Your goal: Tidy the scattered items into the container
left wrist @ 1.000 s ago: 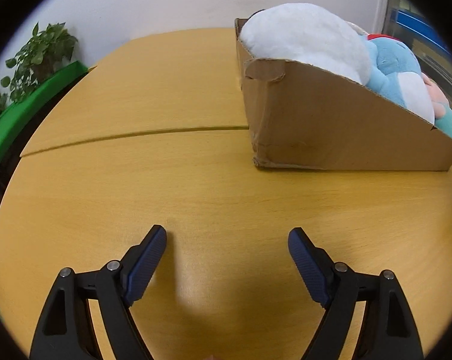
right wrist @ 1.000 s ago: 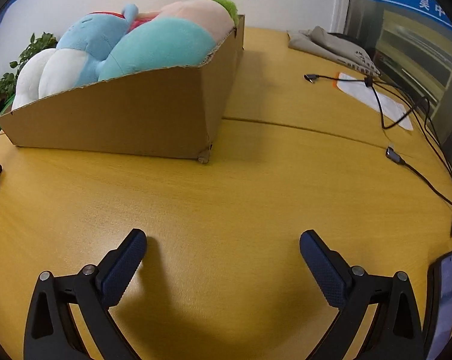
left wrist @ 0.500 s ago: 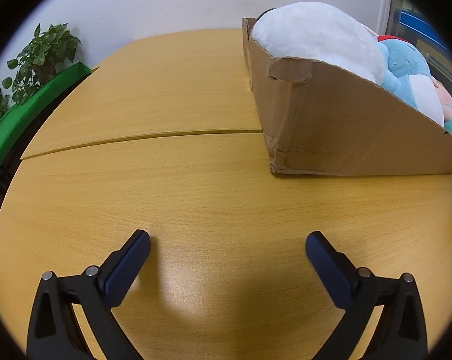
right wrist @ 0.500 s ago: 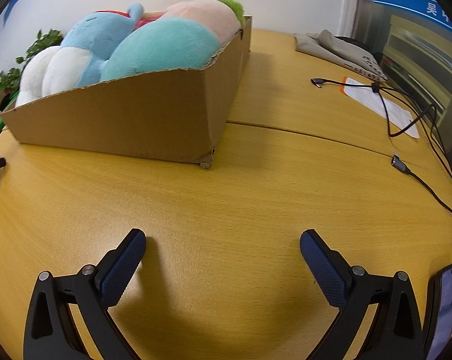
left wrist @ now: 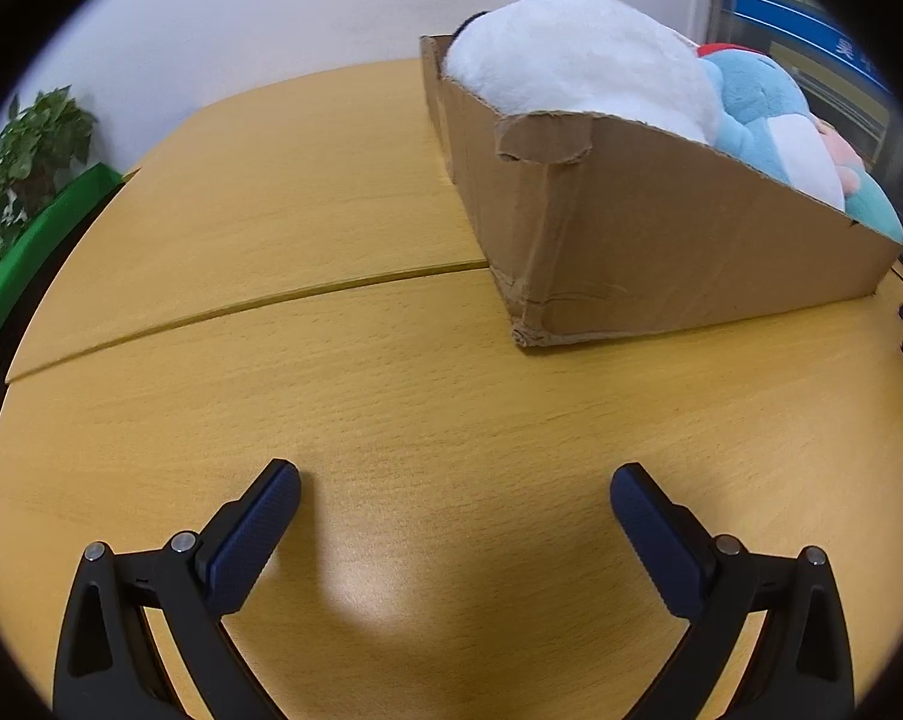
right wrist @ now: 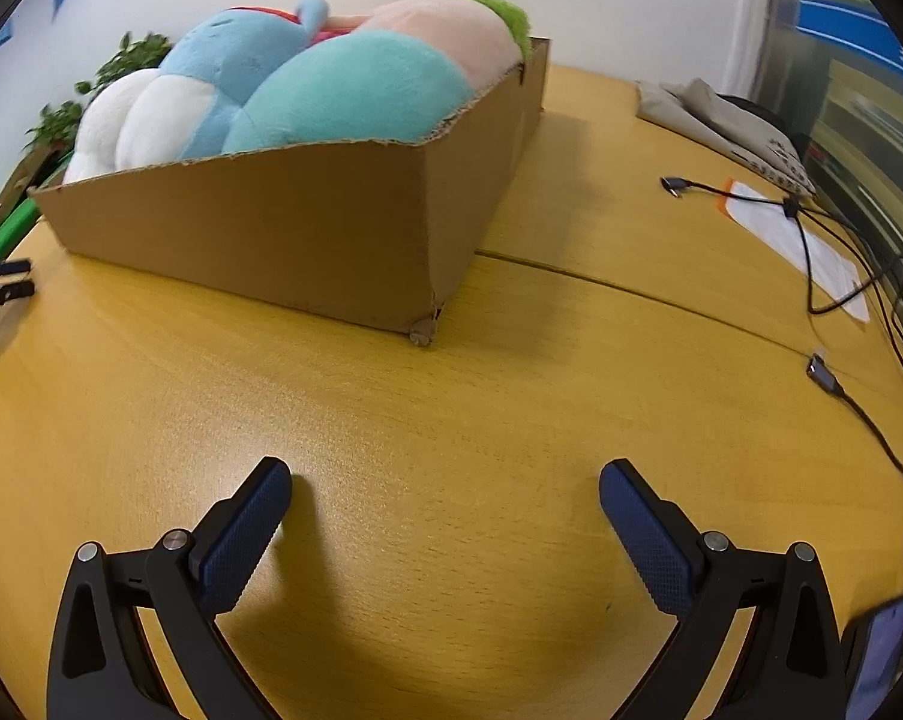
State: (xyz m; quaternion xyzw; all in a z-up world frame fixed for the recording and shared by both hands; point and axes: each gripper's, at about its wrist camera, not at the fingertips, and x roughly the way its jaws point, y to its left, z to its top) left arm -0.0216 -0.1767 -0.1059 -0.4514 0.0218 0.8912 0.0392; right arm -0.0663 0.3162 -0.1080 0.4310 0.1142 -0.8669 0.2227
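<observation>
Cardboard box heaped with plush toys, cables beside, left hand-held gripper spread wide, right hand-held gripper likewise.

left gripper | fingers have just been opening, nothing between | both views rolled slightly

Hardly any writing could be made out. A blue sign band behind the glass at the far right carried white characters, cut off at the edge and too blurred to read. The cardboard box bore no print.
</observation>
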